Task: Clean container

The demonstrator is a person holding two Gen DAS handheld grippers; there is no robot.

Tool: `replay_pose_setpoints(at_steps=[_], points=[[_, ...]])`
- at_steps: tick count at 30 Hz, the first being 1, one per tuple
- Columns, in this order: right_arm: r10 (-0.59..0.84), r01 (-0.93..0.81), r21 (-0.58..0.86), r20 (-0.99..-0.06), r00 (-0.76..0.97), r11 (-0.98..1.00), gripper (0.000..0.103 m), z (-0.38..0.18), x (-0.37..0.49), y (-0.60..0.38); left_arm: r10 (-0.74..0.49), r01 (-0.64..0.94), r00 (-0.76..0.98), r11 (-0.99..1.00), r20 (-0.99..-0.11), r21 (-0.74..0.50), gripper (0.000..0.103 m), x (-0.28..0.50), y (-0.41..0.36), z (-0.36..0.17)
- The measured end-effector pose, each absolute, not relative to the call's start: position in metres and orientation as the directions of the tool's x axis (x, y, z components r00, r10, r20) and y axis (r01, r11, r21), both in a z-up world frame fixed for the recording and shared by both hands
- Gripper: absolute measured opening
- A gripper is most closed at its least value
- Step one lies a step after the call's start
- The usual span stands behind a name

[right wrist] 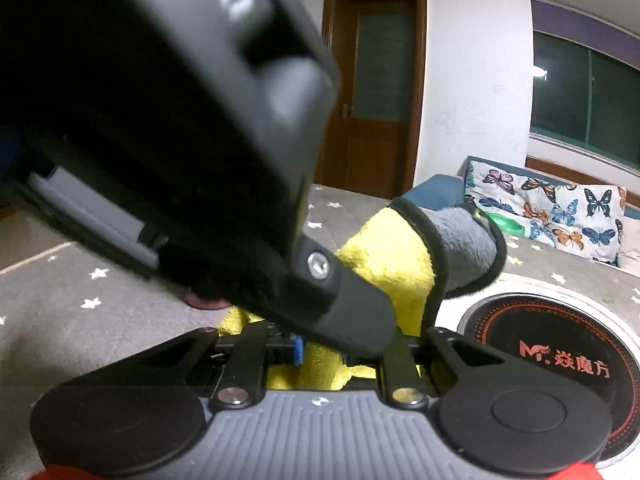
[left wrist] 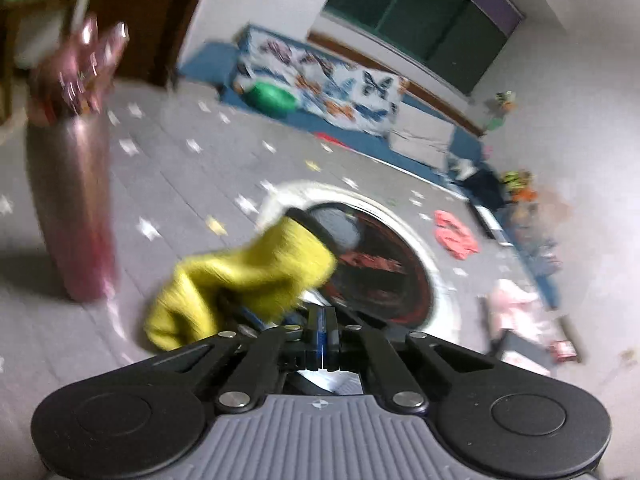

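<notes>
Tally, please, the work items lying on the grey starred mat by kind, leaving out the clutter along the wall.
pink metal bottle: 1
yellow and grey fleecy cloth: 1
round black disc with a white rim: 1
Total: 3

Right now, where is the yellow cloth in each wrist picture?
Left wrist: yellow cloth lies left of centre, just beyond the shut fingers.
Right wrist: centre, behind the other gripper's finger.
Shared landmark: round black disc with white rim.
</notes>
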State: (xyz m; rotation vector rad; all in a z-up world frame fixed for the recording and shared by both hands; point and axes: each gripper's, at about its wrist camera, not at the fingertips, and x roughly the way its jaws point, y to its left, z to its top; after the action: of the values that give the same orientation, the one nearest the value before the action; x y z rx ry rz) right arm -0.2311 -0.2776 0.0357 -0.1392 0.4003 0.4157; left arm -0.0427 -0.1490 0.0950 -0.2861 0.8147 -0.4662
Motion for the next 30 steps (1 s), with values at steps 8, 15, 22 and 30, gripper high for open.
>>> replay_pose_setpoints(at_steps=[8,15,22,30], points=[[0.379,-0.429,-0.036,-0.409,0.83,0.902,0.016,0.039,-0.236,-0.277,-0.418,0.31,0.668,0.908,-0.616,-0.28,0.071,-0.043,-0.155,0.096],[0.397,-0.453,-0.054,-0.396,0.828,0.89,0.016,0.041,-0.24,-0.272,-0.401,0.296,0.661,0.916,-0.635,-0.27,0.069,-0.034,-0.156,0.089],[0.414,-0.473,-0.071,-0.383,0.826,0.878,0.016,0.043,-0.248,-0.27,-0.395,0.286,0.633,0.918,-0.665,-0.274,0.039,-0.021,-0.153,0.08],[0.388,-0.456,-0.071,-0.417,0.822,0.887,0.016,0.04,-0.248,-0.274,-0.44,0.243,0.593,0.896,-0.674,-0.372,0.011,-0.019,-0.141,0.079]])
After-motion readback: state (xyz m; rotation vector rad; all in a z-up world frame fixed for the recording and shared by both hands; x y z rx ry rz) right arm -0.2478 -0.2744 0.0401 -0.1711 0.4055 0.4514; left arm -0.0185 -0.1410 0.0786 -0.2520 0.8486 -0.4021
